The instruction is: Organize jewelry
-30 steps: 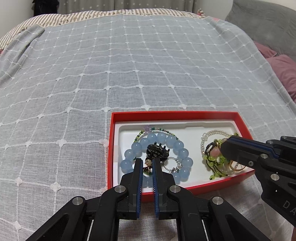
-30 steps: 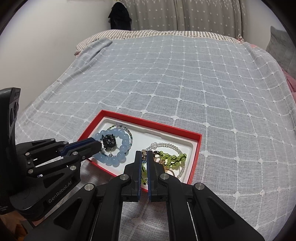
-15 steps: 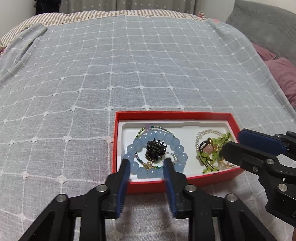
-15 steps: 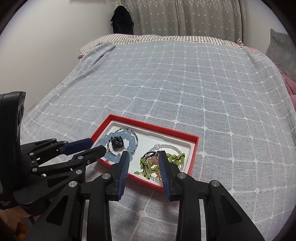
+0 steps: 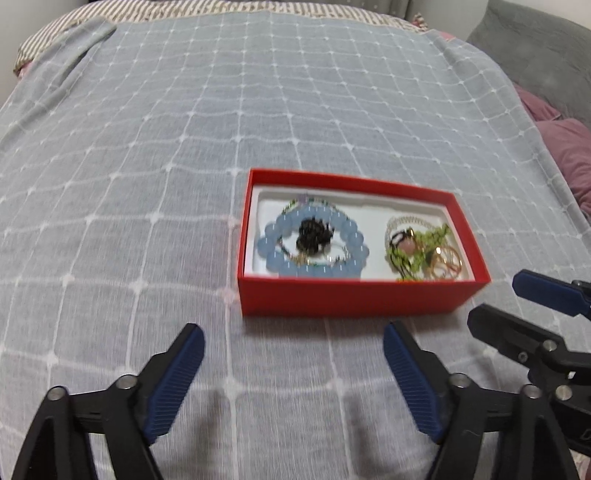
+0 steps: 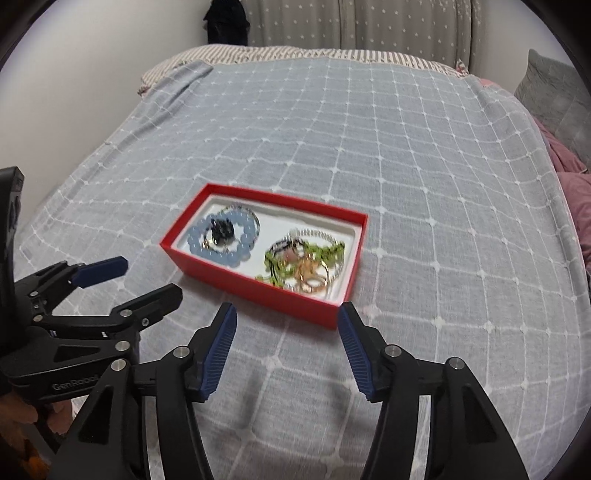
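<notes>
Left hand-held gripper [image 5: 293, 341] and right hand-held gripper [image 6: 287, 316], both angled downward over the bed [image 6: 406, 155] just short of the red box [image 5: 354, 295]; jaws released, having just been opening, nothing between them. The box lies on the grey checked bedspread [image 5: 184, 147] and holds a blue bead bracelet [image 5: 314, 243] with a black hair claw [image 5: 314, 232], beside green beads [image 6: 325, 251] and gold rings [image 6: 314, 277]. Curtains [image 6: 369, 22] behind
</notes>
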The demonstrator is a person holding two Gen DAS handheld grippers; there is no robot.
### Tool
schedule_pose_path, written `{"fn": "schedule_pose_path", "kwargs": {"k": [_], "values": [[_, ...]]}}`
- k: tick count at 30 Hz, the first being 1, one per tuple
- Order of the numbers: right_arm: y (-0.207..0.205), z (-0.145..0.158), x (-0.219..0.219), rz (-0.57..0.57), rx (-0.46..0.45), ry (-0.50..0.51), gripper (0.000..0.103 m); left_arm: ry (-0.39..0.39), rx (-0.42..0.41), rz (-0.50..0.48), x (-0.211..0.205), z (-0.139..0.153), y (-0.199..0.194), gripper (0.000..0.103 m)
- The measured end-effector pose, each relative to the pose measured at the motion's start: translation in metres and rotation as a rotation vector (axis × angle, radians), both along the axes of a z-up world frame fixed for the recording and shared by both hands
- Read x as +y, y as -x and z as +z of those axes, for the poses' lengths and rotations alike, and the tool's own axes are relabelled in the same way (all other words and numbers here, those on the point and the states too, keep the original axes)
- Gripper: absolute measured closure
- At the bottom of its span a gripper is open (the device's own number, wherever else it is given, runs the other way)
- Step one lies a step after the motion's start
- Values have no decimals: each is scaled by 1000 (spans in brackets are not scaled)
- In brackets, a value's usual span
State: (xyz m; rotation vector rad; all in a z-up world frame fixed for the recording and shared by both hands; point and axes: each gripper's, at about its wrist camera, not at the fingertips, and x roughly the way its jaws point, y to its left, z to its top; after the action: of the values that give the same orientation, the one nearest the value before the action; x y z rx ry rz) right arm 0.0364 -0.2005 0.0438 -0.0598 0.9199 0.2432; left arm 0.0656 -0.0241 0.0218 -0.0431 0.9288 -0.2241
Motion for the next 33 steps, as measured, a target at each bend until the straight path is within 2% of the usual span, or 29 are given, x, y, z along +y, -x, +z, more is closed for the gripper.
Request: {"fn": "schedule_pose_path", "kwargs": {"k": [7, 13, 19, 21, 33], "values": [[15, -10, 3, -1, 54, 41, 40, -58, 27, 25, 5, -5, 16, 5], [23, -12, -1, -9, 65, 55, 36, -101, 55, 45, 11, -12, 25, 1], [25, -21, -4, -18, 89, 87, 35, -132, 85, 66, 17, -20, 28, 1], [25, -24, -5, -25, 99, 93, 28, -141, 90, 71, 20, -22, 28, 1], [25, -29, -6, -41, 109, 117, 26, -138, 102, 60, 19, -23, 28, 1]]}}
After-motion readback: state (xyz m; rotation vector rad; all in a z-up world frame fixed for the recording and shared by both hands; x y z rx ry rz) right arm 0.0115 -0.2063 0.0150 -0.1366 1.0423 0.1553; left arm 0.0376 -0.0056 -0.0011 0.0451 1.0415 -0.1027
